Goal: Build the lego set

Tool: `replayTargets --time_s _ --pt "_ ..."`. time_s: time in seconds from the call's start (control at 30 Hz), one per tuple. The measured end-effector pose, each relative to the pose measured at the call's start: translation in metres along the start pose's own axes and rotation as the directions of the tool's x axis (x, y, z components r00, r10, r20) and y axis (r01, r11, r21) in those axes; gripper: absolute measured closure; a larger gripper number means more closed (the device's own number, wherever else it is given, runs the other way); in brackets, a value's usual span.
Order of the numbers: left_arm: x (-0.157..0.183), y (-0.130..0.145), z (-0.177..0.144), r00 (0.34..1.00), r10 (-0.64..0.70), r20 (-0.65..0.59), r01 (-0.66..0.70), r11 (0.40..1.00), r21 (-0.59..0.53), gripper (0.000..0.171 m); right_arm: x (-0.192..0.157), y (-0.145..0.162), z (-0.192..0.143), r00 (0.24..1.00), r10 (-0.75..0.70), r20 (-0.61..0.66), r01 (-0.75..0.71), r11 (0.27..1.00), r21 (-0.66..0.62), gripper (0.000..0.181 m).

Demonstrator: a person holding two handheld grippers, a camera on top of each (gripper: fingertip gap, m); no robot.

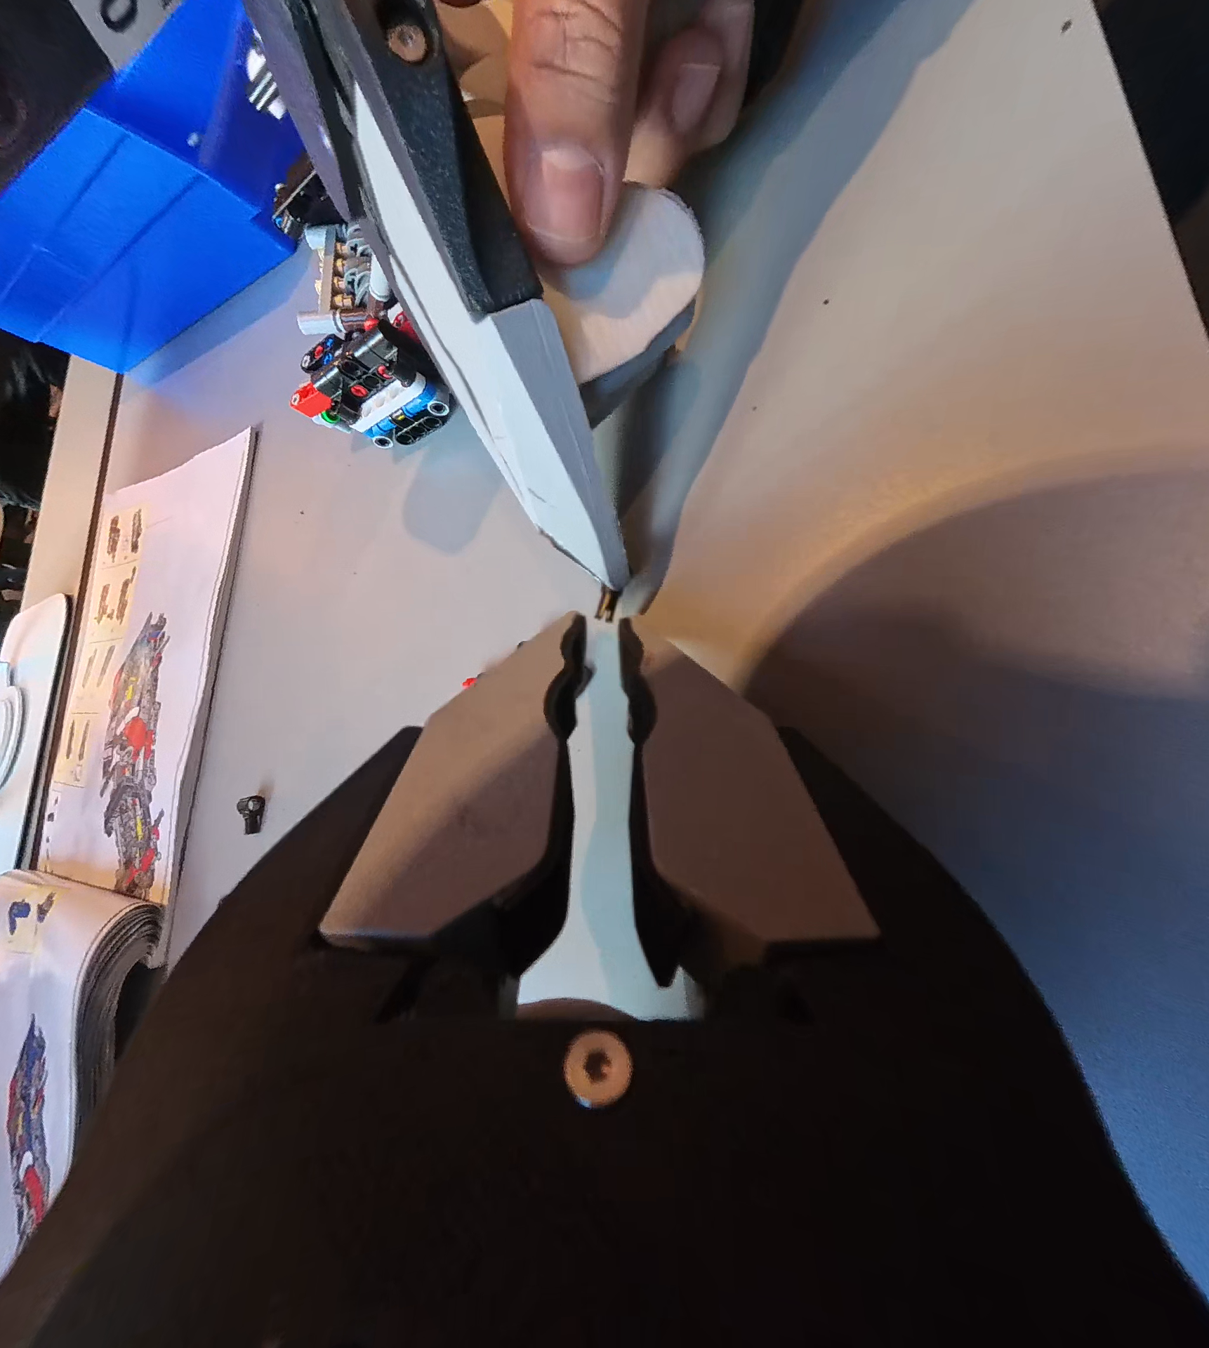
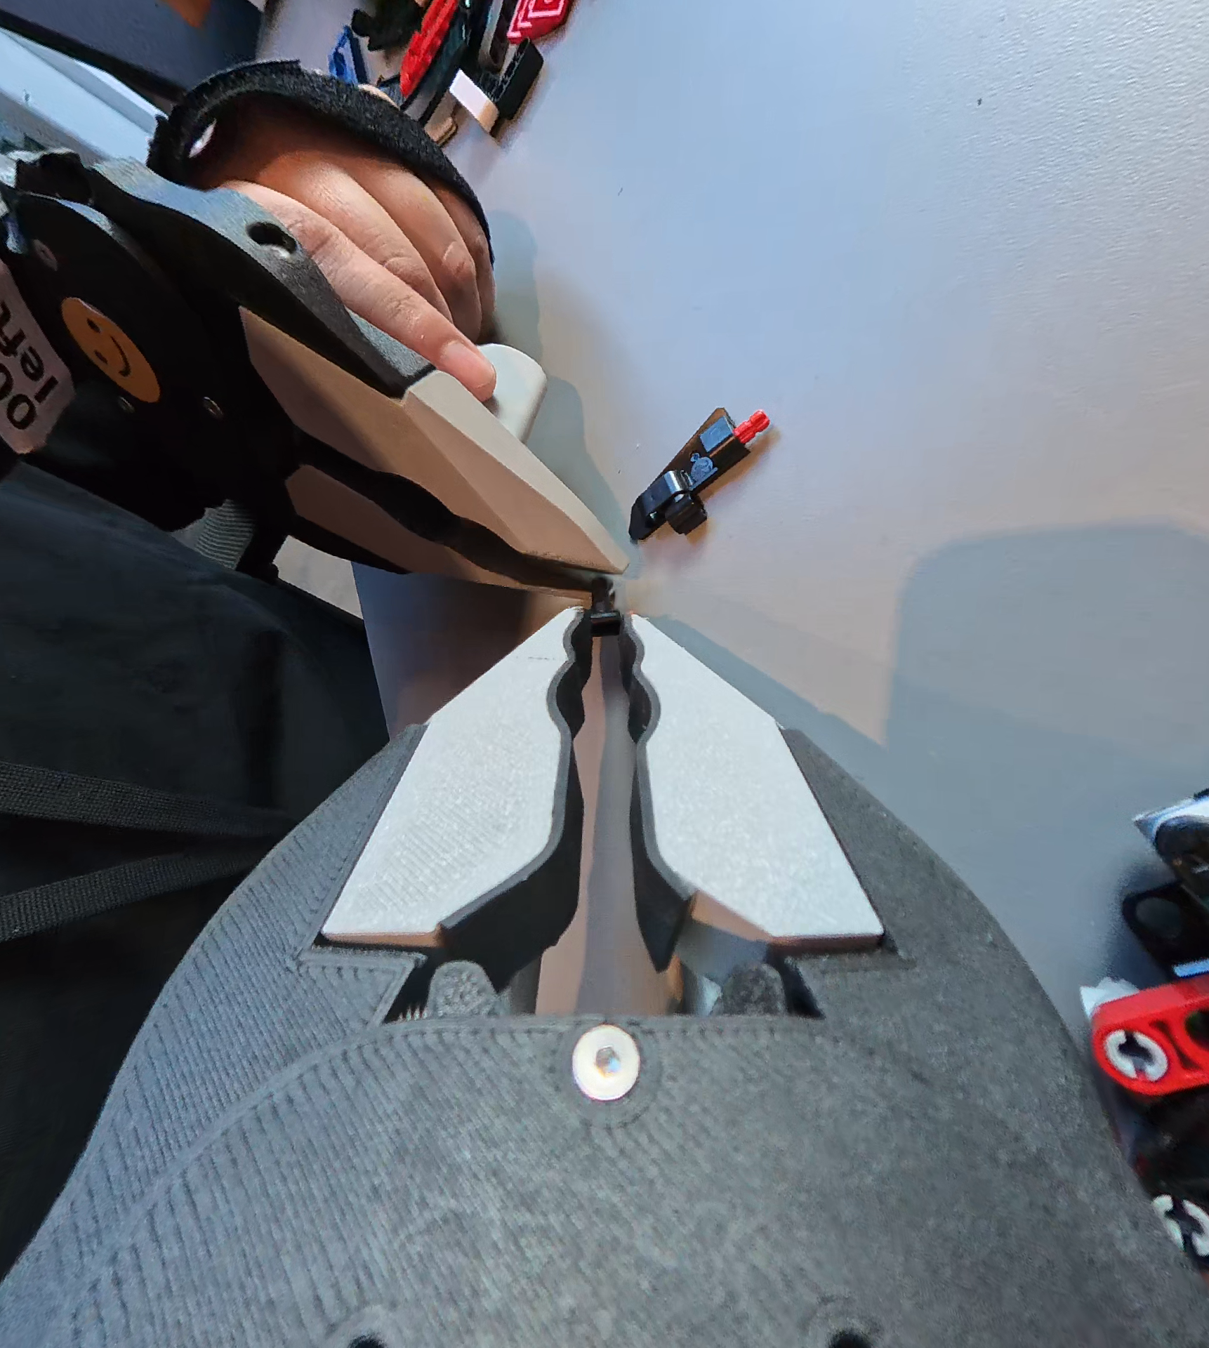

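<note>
My right gripper (image 2: 605,620) is shut on a small black lego piece (image 2: 602,621), held just above the white table (image 2: 952,292). The piece pokes out ahead of its tips. My left gripper (image 1: 601,629) stands tip to tip with it, jaws slightly apart, with bare table showing between the pads. The same black piece (image 1: 607,604) sits just beyond the left fingertips, pinched at the right gripper's (image 1: 620,587) tips. In the right wrist view the left gripper (image 2: 615,572) comes in from the left, its tips at the piece's far end.
A part-built lego assembly (image 1: 368,379), a blue bin (image 1: 113,219), open instruction sheets (image 1: 149,656) and a loose black piece (image 1: 250,811) lie to the left. A black part with a red pin (image 2: 704,467) lies nearby. More lego pieces (image 2: 1200,1021) sit at the lower right. The tips of both grippers are at nearly the same place.
</note>
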State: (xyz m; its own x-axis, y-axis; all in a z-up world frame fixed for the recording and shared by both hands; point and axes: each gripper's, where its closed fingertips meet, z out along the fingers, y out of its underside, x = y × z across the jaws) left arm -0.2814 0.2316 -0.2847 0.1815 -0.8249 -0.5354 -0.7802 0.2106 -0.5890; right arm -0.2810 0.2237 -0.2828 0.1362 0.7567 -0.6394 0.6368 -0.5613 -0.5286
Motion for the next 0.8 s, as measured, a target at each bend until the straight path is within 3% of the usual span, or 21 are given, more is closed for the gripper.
replayTargets --time_s 0.4,0.8 --pt "0.0027 -0.0003 -0.0002 1.000 0.012 -0.015 -0.012 1.000 -0.005 0.170 -0.0008 -0.0002 0.0017 1.000 -0.003 0.000 0.003 1.000 -0.005 0.177" --pt "0.0023 0.0005 0.0014 0.996 -0.083 -0.028 0.082 0.996 -0.032 0.171 0.0009 -0.0005 0.0009 0.997 -0.028 -0.072 0.028 1.000 0.000 0.177"
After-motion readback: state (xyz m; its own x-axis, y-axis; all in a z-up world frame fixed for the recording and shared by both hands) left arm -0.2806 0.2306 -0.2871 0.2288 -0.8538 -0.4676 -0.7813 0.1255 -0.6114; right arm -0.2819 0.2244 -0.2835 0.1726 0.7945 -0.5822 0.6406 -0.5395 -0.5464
